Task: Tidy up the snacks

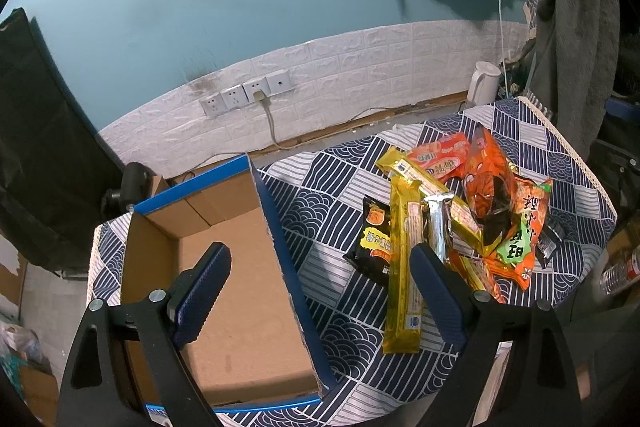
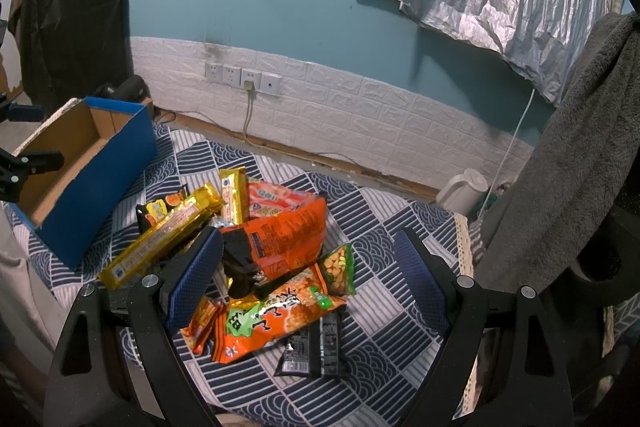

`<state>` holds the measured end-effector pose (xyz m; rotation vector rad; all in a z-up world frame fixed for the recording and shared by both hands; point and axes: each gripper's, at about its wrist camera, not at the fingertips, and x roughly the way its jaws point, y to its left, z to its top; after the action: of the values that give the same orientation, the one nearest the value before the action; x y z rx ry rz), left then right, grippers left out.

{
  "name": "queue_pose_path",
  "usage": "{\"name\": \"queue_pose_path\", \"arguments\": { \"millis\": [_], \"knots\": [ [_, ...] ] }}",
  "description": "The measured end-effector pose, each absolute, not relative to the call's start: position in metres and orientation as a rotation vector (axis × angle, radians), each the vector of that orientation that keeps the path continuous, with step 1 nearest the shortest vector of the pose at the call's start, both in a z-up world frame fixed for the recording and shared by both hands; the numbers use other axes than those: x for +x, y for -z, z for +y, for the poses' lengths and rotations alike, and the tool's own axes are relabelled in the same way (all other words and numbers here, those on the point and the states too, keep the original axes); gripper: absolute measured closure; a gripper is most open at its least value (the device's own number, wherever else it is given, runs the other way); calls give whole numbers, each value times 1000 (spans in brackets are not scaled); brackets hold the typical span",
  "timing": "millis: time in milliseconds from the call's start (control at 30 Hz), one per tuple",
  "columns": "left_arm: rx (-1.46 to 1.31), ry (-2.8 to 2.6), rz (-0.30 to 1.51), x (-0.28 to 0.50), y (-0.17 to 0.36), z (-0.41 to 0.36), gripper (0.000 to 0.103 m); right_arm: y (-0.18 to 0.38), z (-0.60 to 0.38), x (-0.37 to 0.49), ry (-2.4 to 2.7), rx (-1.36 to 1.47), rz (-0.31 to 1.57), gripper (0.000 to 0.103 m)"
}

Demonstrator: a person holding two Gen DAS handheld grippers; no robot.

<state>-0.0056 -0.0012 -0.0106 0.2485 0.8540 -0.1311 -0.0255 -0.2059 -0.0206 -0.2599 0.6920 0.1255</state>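
A pile of snack packs lies on the patterned tablecloth (image 1: pixel 344 299): long gold bars (image 1: pixel 404 267), orange bags (image 1: pixel 516 227), a small black-and-orange pack (image 1: pixel 374 239) and a silver bar (image 1: pixel 438 223). An empty cardboard box with blue edging (image 1: pixel 240 275) stands left of the pile. My left gripper (image 1: pixel 320 291) hangs open above the box's right wall, holding nothing. In the right wrist view the same pile shows gold bars (image 2: pixel 160 243), a big orange bag (image 2: pixel 280 239), a flat orange bag (image 2: pixel 272 319) and a black pack (image 2: pixel 312 351). My right gripper (image 2: pixel 310 279) is open above the pile.
The blue box (image 2: pixel 100 183) sits at the table's left end. A white kettle (image 2: pixel 466 191) stands at the far right near the wall. Wall sockets (image 1: pixel 244 95) with a plugged cable are behind. A grey towel (image 2: pixel 560 167) hangs at the right. A plastic bottle (image 1: pixel 620 269) lies beyond the table's right edge.
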Motion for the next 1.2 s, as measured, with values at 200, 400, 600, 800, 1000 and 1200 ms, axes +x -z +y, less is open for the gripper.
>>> {"name": "queue_pose_path", "arguments": {
  "millis": [200, 400, 600, 800, 1000, 1200],
  "knots": [
    [254, 131, 859, -2, 11, -2, 10, 25, -207, -27, -125, -249, 705, 17],
    [261, 130, 856, 1, 11, -2, 10, 28, -208, -23, -130, -224, 739, 17],
    [283, 143, 859, 5, 11, -9, 10, 32, -208, -18, -133, -208, 771, 17],
    [295, 164, 861, 16, 9, -12, 10, 37, -207, -6, -126, -190, 810, 17],
    [332, 187, 868, 34, 11, -16, 10, 47, -202, 14, -106, -186, 874, 17],
    [319, 191, 886, 60, 15, -14, 10, 56, -192, 42, -95, -202, 922, 17]
  ]
}}
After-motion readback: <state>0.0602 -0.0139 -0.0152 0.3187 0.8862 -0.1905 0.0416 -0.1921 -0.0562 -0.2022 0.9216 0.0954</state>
